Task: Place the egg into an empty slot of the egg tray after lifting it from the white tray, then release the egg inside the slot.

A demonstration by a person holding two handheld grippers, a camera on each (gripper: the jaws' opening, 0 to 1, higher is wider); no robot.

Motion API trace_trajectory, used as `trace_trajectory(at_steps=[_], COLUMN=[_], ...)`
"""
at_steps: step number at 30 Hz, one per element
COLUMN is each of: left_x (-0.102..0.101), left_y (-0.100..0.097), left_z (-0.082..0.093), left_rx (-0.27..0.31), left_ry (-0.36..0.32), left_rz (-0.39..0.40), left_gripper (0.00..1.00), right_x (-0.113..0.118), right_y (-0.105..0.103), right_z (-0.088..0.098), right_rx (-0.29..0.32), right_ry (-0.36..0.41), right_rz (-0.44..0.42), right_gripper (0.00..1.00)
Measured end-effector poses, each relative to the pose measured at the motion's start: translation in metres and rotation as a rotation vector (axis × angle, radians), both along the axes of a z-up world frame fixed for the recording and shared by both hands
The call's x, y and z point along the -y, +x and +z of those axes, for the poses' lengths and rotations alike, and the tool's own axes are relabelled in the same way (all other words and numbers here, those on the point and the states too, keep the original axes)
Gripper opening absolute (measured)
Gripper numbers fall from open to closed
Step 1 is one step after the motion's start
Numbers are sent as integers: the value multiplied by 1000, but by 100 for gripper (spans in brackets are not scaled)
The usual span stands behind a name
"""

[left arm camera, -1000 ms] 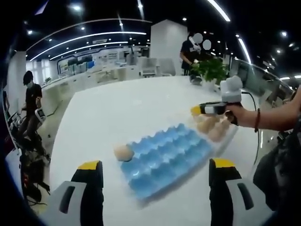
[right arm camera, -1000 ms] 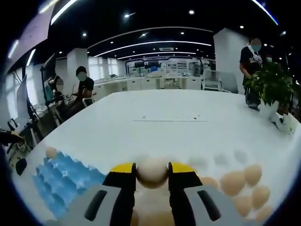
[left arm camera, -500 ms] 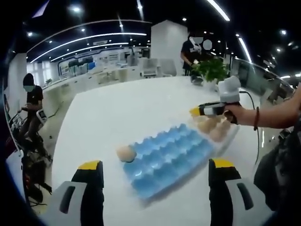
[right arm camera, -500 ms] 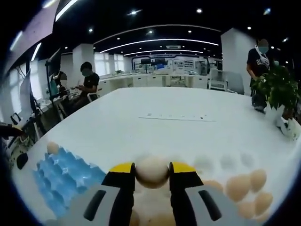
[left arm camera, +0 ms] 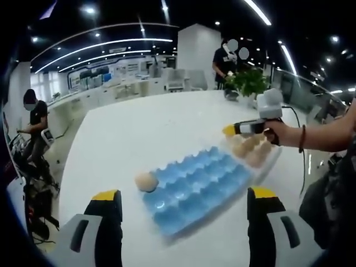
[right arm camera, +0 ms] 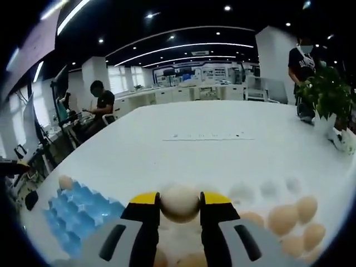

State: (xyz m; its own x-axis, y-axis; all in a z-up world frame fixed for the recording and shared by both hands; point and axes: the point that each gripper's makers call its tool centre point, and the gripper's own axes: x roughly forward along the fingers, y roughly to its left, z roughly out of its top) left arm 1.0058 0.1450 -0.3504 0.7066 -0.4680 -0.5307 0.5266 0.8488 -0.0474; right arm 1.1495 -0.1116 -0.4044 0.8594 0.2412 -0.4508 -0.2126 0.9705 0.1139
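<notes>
My right gripper (right arm camera: 179,204) is shut on a pale egg (right arm camera: 179,202), held above the white tray (right arm camera: 261,192), where several brown eggs (right arm camera: 283,218) lie to its right. The blue egg tray (right arm camera: 78,214) lies low at the left with one egg (right arm camera: 65,182) at its far corner. In the left gripper view the blue egg tray (left arm camera: 194,186) sits mid-table with an egg (left arm camera: 146,181) at its left corner. My left gripper (left arm camera: 183,214) stands open in front of it with nothing between its fingers. The right gripper (left arm camera: 236,129) hovers over the white tray (left arm camera: 261,156) beyond the blue tray.
A potted plant (right arm camera: 328,100) stands at the table's far right edge, with a person (right arm camera: 303,61) behind it. Another person (right arm camera: 100,105) sits off the table's left side. The white table (right arm camera: 211,144) stretches bare beyond the trays.
The right gripper keeps its hold on the egg and has lifted slightly over the white tray. The left gripper stays where it was.
</notes>
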Motion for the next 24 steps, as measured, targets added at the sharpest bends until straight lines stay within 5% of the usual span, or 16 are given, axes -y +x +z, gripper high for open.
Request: trace_trajectory(at_steps=[24], left_x=[2], left_y=[-5], left_z=[0], left_rx=[6], left_ry=[-9], left_rz=[-6], left_gripper=[95], right_x=[-40], right_y=[-7], right_z=[25], right_rx=[37], right_ry=[24], right_rz=[94], right_gripper=[28])
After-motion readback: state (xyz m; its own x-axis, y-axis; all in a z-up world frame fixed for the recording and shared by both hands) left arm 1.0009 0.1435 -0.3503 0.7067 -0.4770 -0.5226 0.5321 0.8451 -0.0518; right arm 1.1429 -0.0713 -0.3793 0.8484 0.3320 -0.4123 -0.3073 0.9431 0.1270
